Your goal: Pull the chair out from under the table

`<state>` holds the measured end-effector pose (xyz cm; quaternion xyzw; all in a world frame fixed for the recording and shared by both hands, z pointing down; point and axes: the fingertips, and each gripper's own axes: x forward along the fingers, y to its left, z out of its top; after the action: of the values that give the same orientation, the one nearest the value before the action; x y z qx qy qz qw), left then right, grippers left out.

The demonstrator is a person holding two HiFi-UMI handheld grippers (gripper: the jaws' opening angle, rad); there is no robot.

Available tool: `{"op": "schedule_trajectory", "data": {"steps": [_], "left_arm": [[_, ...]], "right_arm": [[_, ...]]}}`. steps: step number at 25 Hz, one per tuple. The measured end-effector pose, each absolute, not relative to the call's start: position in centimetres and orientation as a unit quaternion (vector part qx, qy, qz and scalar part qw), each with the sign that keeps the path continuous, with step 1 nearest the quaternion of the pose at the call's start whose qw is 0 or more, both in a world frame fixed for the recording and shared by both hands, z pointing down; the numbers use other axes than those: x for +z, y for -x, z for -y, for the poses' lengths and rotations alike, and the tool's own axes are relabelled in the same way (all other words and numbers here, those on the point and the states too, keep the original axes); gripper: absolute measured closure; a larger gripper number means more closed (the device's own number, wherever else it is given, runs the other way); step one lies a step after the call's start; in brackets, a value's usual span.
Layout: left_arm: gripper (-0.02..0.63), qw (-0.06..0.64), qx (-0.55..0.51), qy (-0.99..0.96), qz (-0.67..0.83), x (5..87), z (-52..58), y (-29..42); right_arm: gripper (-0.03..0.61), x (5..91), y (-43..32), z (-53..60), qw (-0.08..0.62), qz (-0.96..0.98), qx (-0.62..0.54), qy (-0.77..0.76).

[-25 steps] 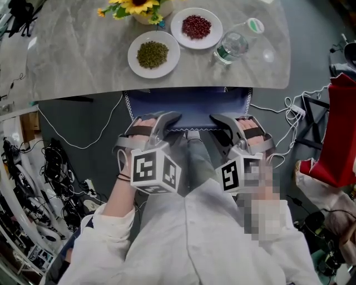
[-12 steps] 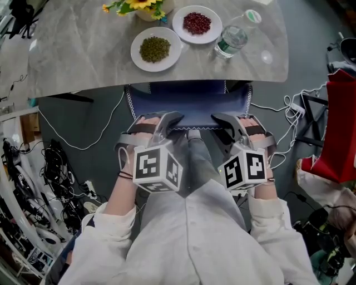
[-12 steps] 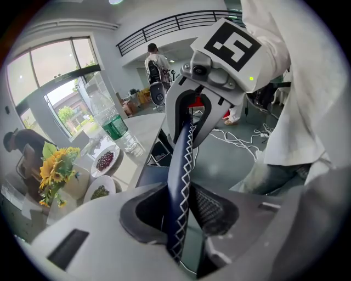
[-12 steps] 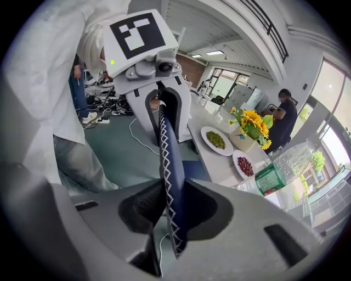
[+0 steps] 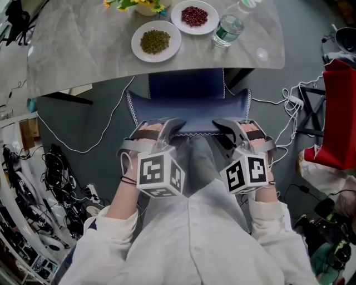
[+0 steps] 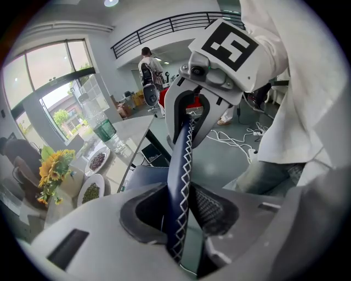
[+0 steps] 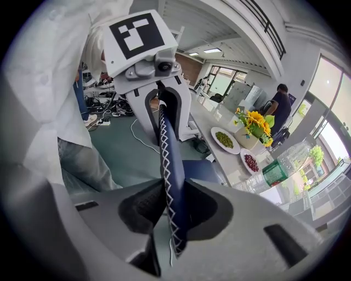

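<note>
Closest to the person, the left gripper [image 5: 168, 128] and the right gripper [image 5: 223, 127] are each clamped on the top rim of the chair [image 5: 189, 108], 1 towards each corner, with the ribbed pads pinching the padded edge from front and rear. The pull looks under way to me. To do it well, I'd say both hands should draw straight back at the same rate so the chair doesn't slew. The grip should also stay firm enough that the smooth covering can't slide out of the pads. The white cable [image 5: 83, 150] lying on the floor to the left looks like something a leg could snag. The chair back is a thin, gently curved panel in navy, leather-like, with white zigzag stitching along its edge. It stands clear of the worktop [image 5: 83, 61], while the far part of the seat lies under the worktop's edge. The worktop is a smooth, pale grey slab with a stone look and rounded corners. On it sit 2 round white plates, the nearer plate [image 5: 139, 48] heaped with small green beans and the further plate [image 5: 209, 24] with red ones. Beside them is a clear ribbed plastic bottle [image 5: 227, 29] with a green label, and sunflowers [image 5: 133, 4] stand at the far edge.
</note>
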<state>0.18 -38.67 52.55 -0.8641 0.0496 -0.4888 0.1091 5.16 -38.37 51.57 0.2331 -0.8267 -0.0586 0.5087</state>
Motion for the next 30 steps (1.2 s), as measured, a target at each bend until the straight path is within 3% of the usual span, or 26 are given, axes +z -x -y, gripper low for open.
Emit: {"op": "schedule_trajectory", "data": {"steps": [30], "left_arm": [[0.492, 0.084, -0.520, 0.846, -0.082, 52.8, 13.7, -0.6]], "right_arm": [[0.491, 51.9, -5.7, 13.6, 0.506, 0.838, -0.076, -0.192]]}}
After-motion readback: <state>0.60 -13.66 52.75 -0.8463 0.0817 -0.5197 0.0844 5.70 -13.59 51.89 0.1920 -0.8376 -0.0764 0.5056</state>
